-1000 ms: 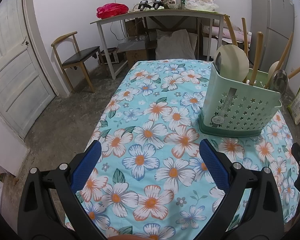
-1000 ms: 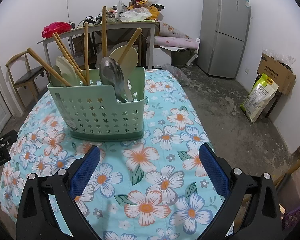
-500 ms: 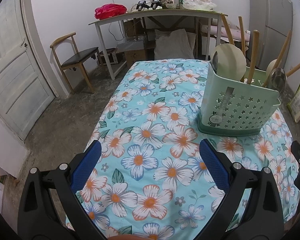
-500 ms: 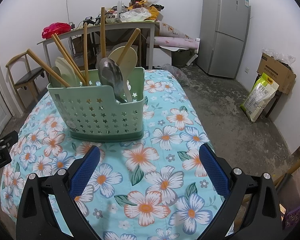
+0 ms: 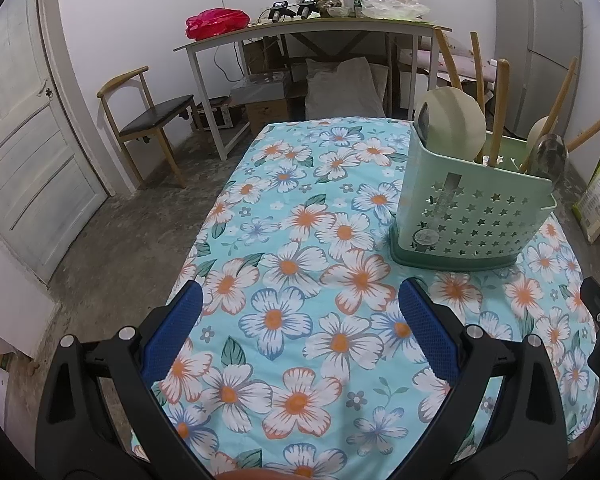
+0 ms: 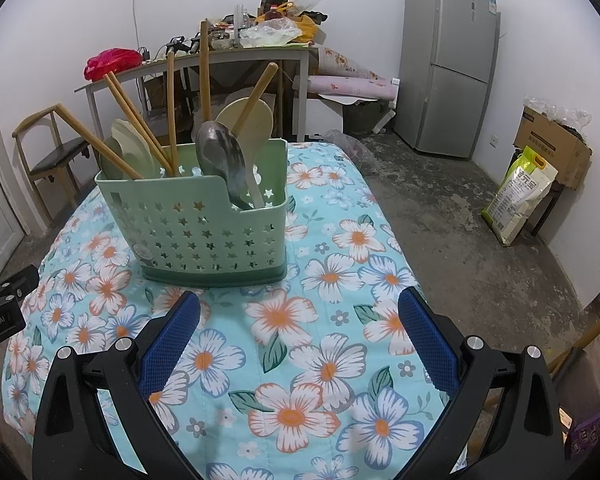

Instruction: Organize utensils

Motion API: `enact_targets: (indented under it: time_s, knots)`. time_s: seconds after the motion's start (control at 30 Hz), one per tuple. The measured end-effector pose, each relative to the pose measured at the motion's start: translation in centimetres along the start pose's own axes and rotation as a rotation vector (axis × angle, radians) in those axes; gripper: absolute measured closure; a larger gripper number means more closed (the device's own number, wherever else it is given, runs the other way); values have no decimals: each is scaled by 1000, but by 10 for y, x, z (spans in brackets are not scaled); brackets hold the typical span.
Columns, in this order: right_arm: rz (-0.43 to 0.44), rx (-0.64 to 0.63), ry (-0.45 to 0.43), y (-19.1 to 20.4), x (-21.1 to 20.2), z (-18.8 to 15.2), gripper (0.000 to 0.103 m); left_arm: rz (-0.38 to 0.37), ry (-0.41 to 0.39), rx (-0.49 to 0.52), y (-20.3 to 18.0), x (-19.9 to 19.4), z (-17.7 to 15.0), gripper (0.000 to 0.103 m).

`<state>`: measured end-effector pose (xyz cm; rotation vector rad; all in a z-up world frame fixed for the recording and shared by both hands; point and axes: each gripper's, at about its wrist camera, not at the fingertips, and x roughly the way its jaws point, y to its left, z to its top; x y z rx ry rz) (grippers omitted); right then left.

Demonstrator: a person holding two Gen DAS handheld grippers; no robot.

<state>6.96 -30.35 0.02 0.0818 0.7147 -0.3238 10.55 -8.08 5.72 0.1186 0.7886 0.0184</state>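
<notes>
A green star-holed utensil basket [image 6: 204, 224] stands on the floral tablecloth [image 6: 324, 364]. It holds a metal spoon [image 6: 220, 160], cream spatulas [image 6: 244, 120] and several wooden-handled utensils [image 6: 204, 76], all upright or leaning. In the left wrist view the basket [image 5: 468, 220] stands ahead to the right. My left gripper [image 5: 296, 320] is open and empty above the cloth. My right gripper [image 6: 300, 328] is open and empty just in front of the basket.
A cluttered side table [image 5: 308, 28] and a wooden chair [image 5: 148, 116] stand beyond the table's far end. A door [image 5: 20, 140] is at the left. A grey fridge [image 6: 452, 60], a cardboard box [image 6: 552, 140] and a rice bag [image 6: 516, 200] stand at the right.
Both grippers have drifted slightly; the basket sits a little lower in both views. Nothing was taken or let go.
</notes>
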Motion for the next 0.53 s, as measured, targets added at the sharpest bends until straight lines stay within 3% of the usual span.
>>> enact_targets:
  time_s: [0.53]
  knots:
    - [0, 0, 0, 0, 0, -1, 7, 0, 6, 0, 0, 0, 1, 8]
